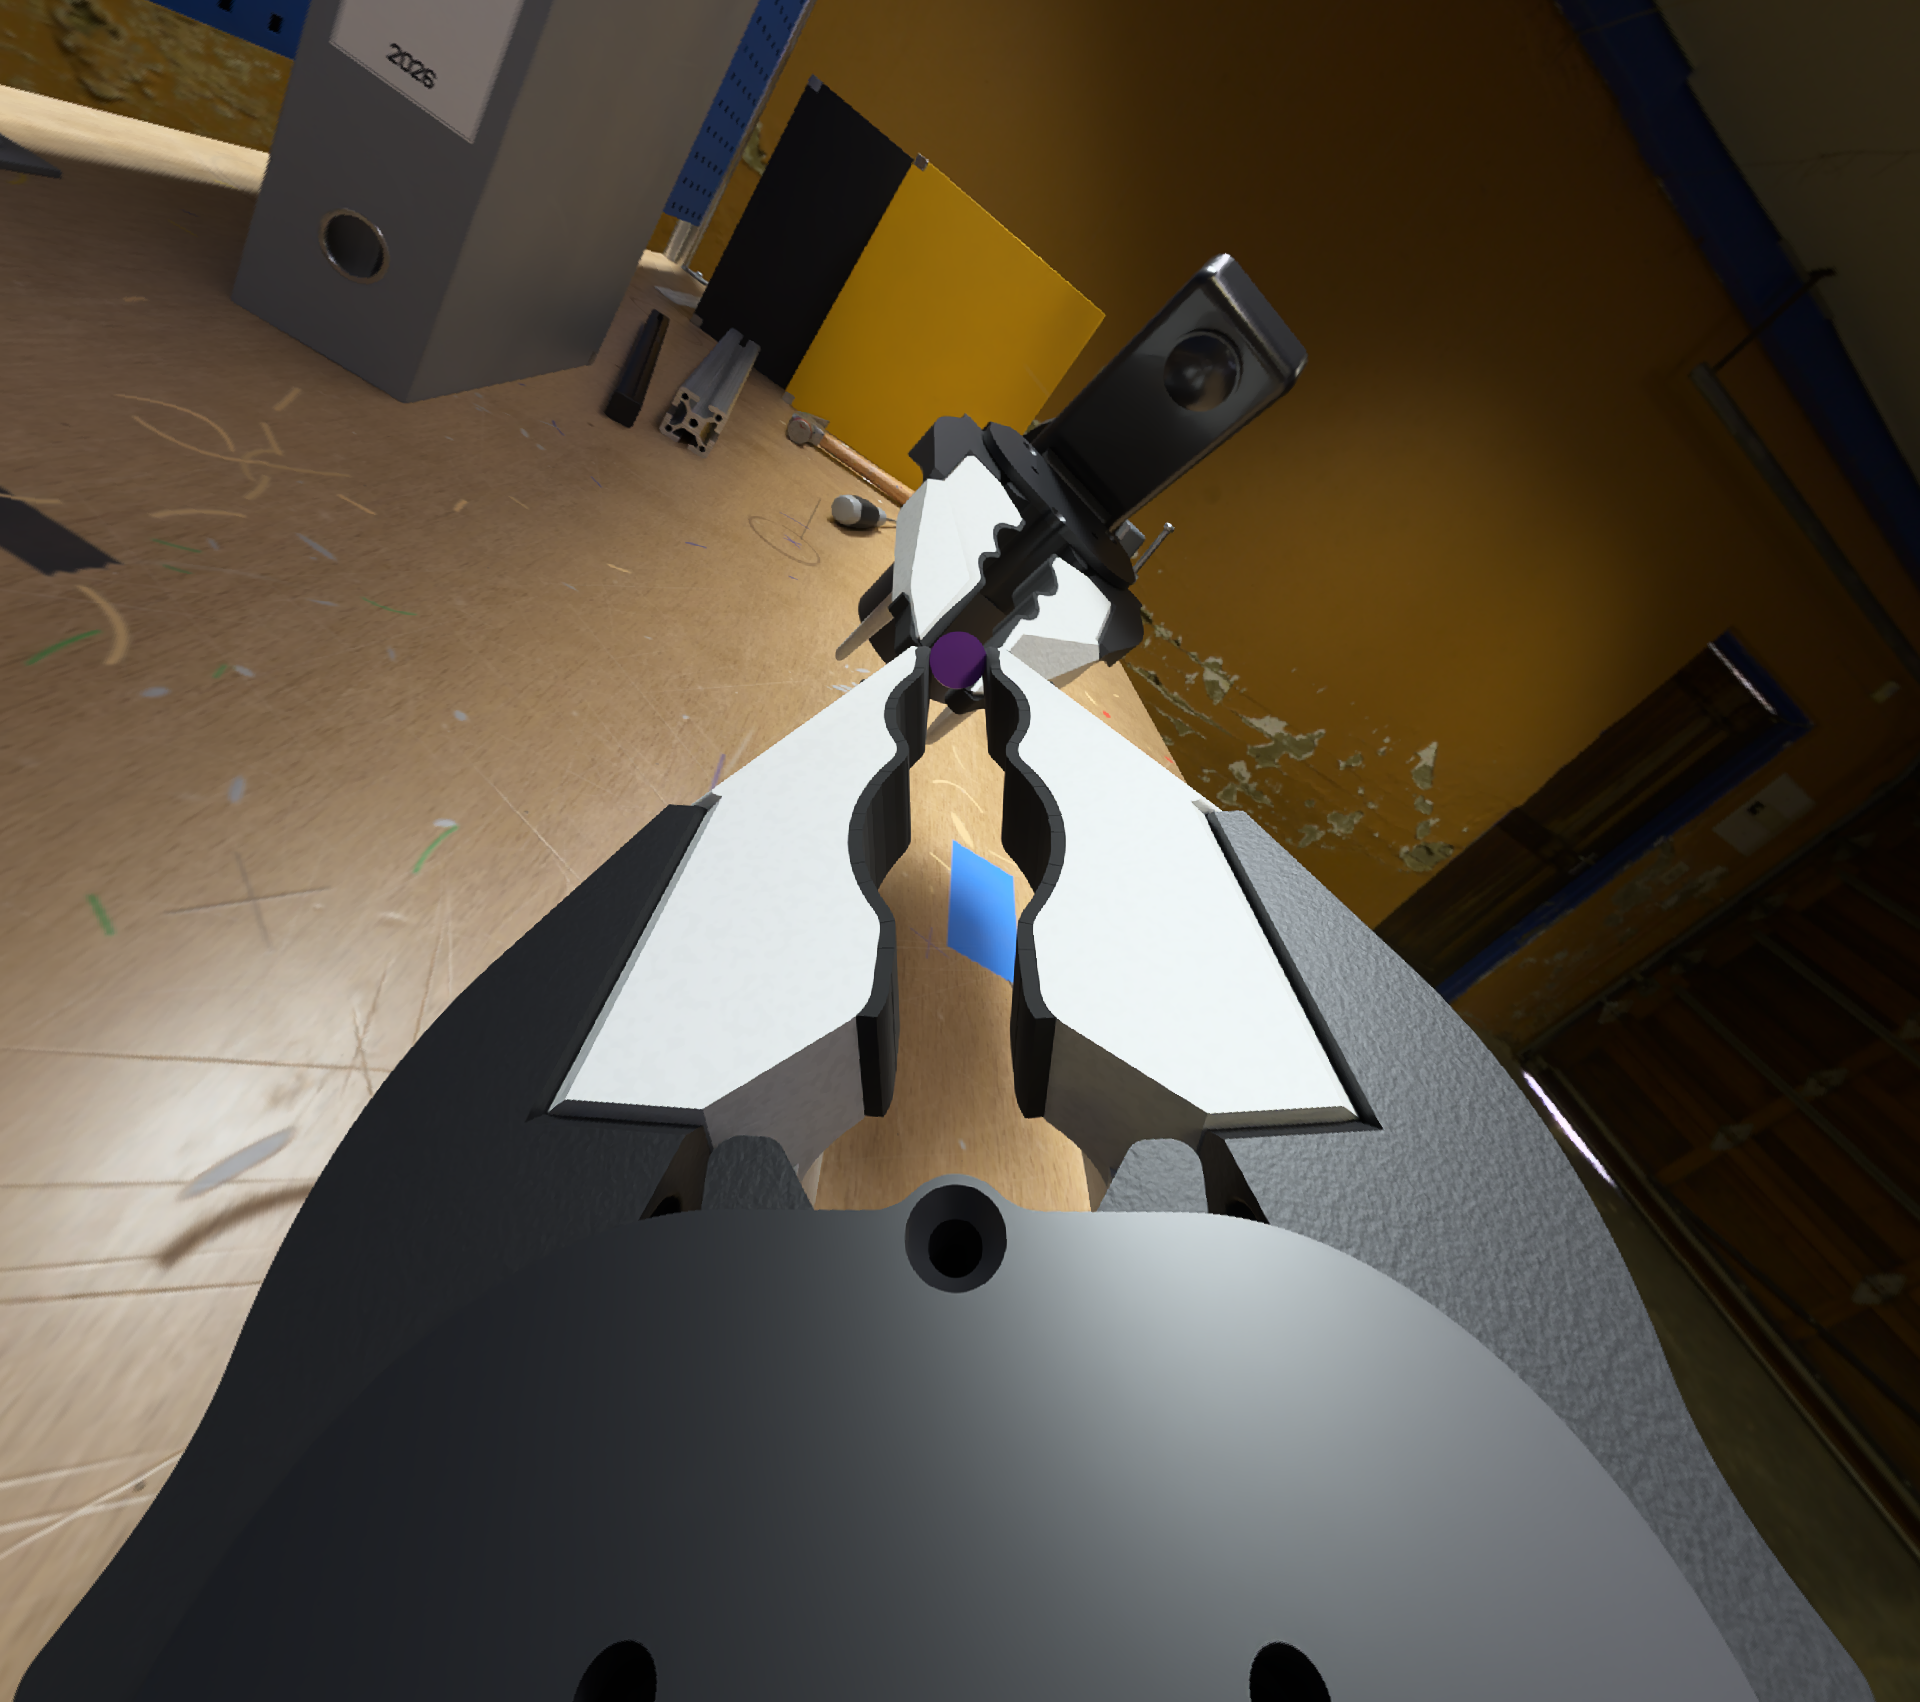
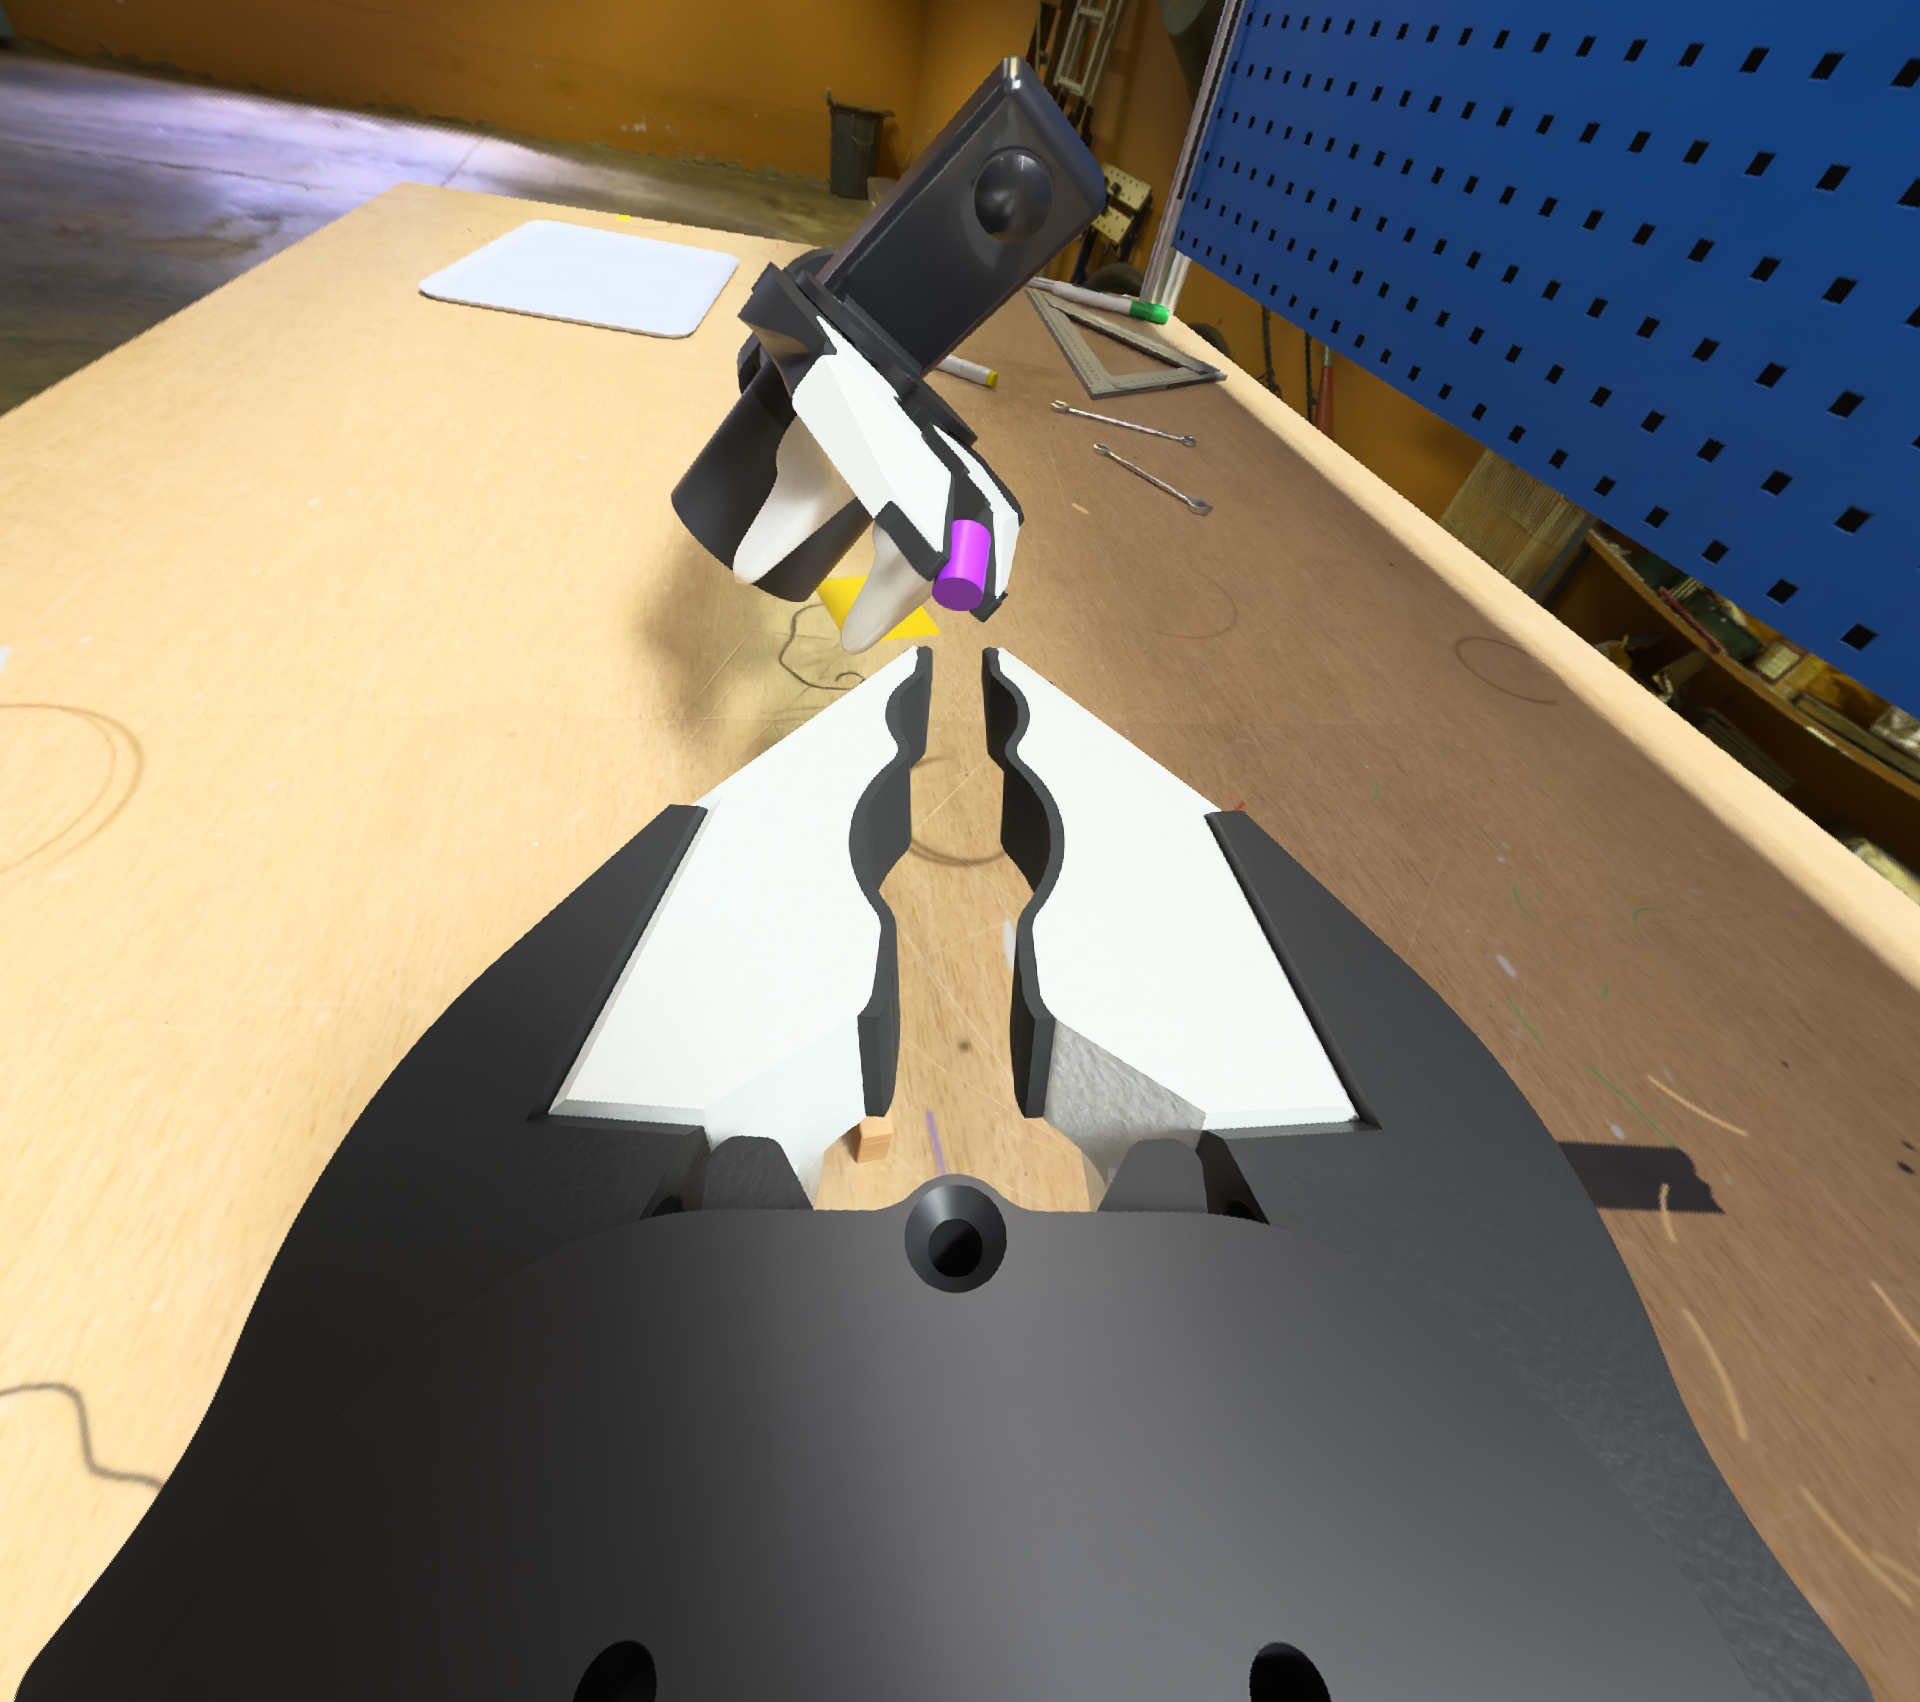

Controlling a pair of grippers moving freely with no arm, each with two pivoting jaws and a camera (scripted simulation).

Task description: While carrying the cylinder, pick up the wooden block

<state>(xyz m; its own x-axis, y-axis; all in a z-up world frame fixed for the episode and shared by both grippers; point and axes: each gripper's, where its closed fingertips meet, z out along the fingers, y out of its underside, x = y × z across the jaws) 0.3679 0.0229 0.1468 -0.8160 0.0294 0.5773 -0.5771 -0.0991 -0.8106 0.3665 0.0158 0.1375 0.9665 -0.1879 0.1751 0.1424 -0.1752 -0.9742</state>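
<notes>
My left gripper [image 1: 956, 665] is shut on a short purple cylinder [image 1: 956, 658], pinched at the fingertips above the wooden table [image 1: 416, 717]. The right wrist view shows that gripper with the cylinder [image 2: 961, 566] hovering over a yellow patch [image 2: 844, 594]. My right gripper [image 2: 956, 660] is empty, its fingers a narrow gap apart, and faces the left one tip to tip. The small wooden block [image 2: 873, 1138] lies on the table under the right gripper, seen between the finger bases. A blue patch [image 1: 982, 909] lies on the table under the left gripper.
A grey binder [image 1: 436, 94], an aluminium profile [image 1: 707, 395], a hammer [image 1: 847, 457] and a black-and-yellow panel [image 1: 935, 302] stand near the blue pegboard [image 2: 1558, 146]. A white mat [image 2: 582, 276], a set square [image 2: 1122, 348] and two wrenches [image 2: 1127, 421] lie farther off.
</notes>
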